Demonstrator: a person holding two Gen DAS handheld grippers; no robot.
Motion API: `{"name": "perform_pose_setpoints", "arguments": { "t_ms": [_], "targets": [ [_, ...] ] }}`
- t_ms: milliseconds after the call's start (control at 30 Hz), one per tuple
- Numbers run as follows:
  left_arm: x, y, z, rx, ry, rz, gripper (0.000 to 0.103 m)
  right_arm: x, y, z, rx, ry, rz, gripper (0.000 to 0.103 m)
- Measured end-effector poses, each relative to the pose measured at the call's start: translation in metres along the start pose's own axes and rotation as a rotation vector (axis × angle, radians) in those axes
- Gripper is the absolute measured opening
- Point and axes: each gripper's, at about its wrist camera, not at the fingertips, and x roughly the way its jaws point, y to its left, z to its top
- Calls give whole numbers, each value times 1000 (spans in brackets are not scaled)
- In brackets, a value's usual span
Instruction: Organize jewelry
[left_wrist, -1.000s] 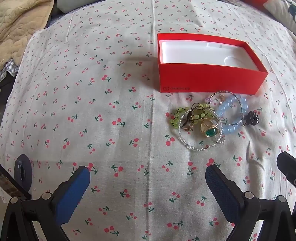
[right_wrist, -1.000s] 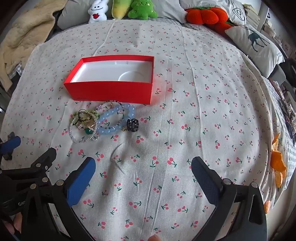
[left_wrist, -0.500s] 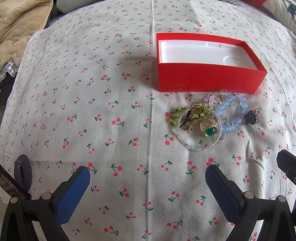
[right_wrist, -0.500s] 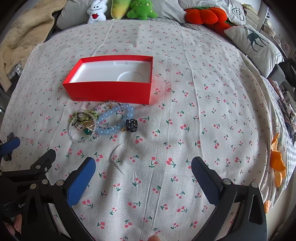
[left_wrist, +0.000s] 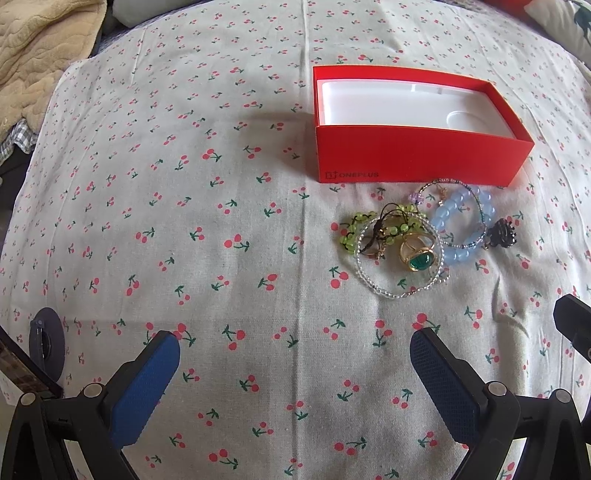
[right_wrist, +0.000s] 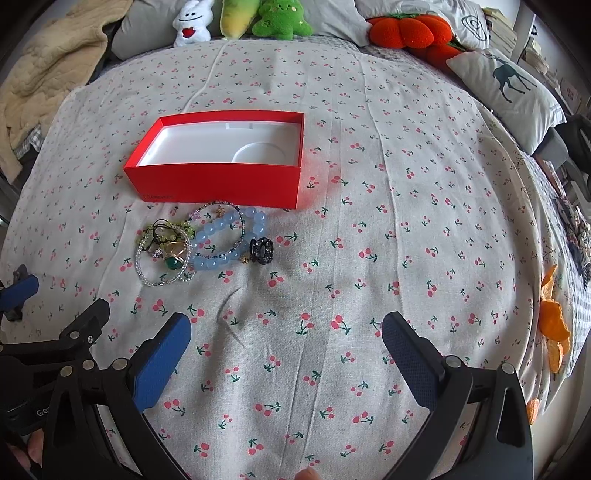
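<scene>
Beyond right claw (right_wrist: 286, 341) (agape): seemingly tangled jewelry (right_wrist: 201, 247)

both views are evenly and brightly lit by soft daylight, apparently from the right. a soft shadow is cast to the left of the red box (left_wrist: 417, 162) on the cherry-print sheet (left_wrist: 184, 221), and a red glow is thrown onto the cloth at the box's right end in the right wrist view. the white box insert (right_wrist: 221, 147) is nearly washed out. strong fisheye bending is seen, with dark vignetting at the corners. the centre is rendered sharp; the deer pillow (right_wrist: 509, 85) and plush toys (right_wrist: 240, 18) near the rim are stretched and slightly softened.
</scene>
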Motion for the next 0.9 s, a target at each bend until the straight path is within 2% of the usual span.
{"name": "perform_pose_setpoints", "arguments": {
  "t_ms": [467, 700, 833, 900],
  "targets": [
    [1, 4, 0, -18, 27, -34, 103, -1, -2, 2, 2, 2, -5, 103],
    [-11, 7, 9, 17, -29, -60, 103, -6, -12, 16, 40, 24, 56, 103],
    [-15, 13, 27, 62, -30, -83, 103, -4, -18, 28, 40, 61, 80, 103],
    [-15, 16, 37, 82, -19, -89, 100, -2, -21, 34, 47, 70, 111, 103]
  ]
}}
